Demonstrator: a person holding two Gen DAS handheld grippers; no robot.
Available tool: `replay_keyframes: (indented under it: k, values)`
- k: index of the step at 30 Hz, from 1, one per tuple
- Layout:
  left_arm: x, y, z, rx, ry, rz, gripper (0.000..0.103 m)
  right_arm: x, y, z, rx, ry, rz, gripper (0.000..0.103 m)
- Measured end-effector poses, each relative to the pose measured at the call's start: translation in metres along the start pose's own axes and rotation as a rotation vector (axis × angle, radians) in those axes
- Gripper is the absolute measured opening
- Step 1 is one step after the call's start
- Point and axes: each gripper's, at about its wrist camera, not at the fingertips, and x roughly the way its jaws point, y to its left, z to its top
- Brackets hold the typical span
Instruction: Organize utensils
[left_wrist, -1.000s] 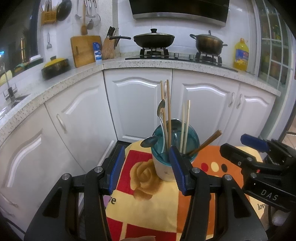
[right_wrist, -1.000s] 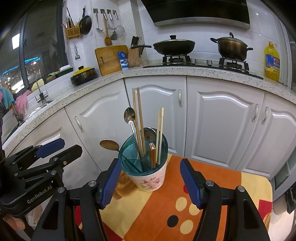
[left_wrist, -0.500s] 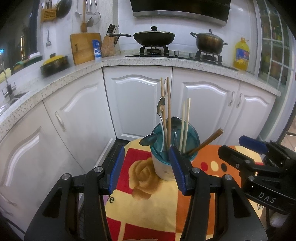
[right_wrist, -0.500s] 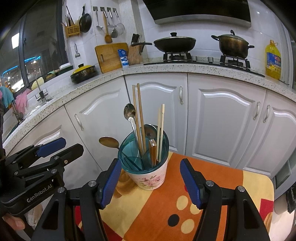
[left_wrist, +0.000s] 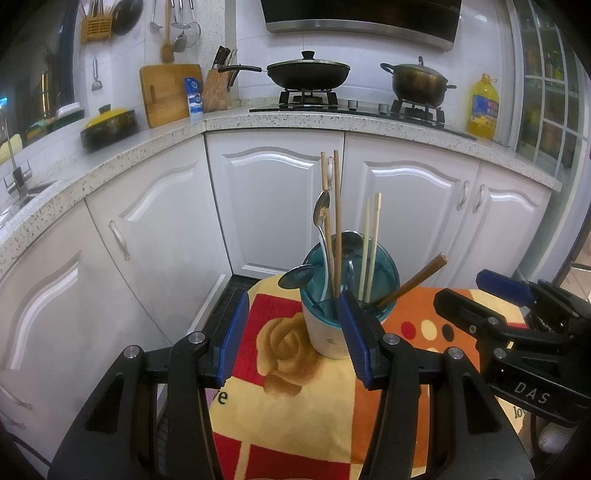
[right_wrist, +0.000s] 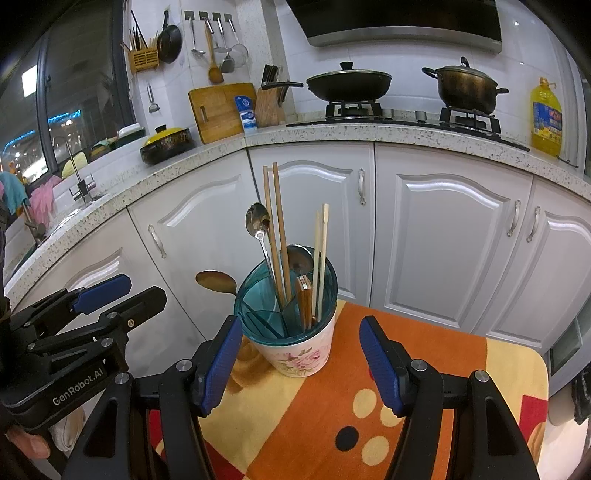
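Note:
A floral utensil holder (left_wrist: 328, 332) (right_wrist: 299, 354) with a teal divided insert stands on a small table under a patterned cloth (left_wrist: 280, 406) (right_wrist: 332, 406). It holds brown chopsticks (left_wrist: 336, 221) (right_wrist: 277, 229), pale chopsticks (left_wrist: 371, 243) (right_wrist: 321, 251), metal spoons (left_wrist: 321, 214) (right_wrist: 258, 221) and a wooden-handled utensil (left_wrist: 410, 282) (right_wrist: 304, 302). My left gripper (left_wrist: 291, 339) is open and empty just in front of the holder. My right gripper (right_wrist: 301, 365) is open and empty, its jaws standing either side of the holder without touching it.
White kitchen cabinets (left_wrist: 277, 206) stand close behind the table. The counter (left_wrist: 147, 147) carries a cutting board, knife block, yellow-lidded pot and oil bottle (left_wrist: 482, 107). A wok and a pot sit on the stove (left_wrist: 347, 107). A sink tap (right_wrist: 79, 181) is at far left.
Both views have lifted and drawn back slightly. The holder and the utensils in it have not moved. Both grippers stay open.

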Motion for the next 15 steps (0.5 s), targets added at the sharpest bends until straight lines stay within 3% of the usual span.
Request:
replay_keyframes:
  k: [15]
  values:
    - [0.0035, 0.0022, -0.0021, -0.01, -0.001, -0.003, 0.05, 0.0009, -0.0004, 0.0002, -0.003, 0.003, 0.001, 0.064]
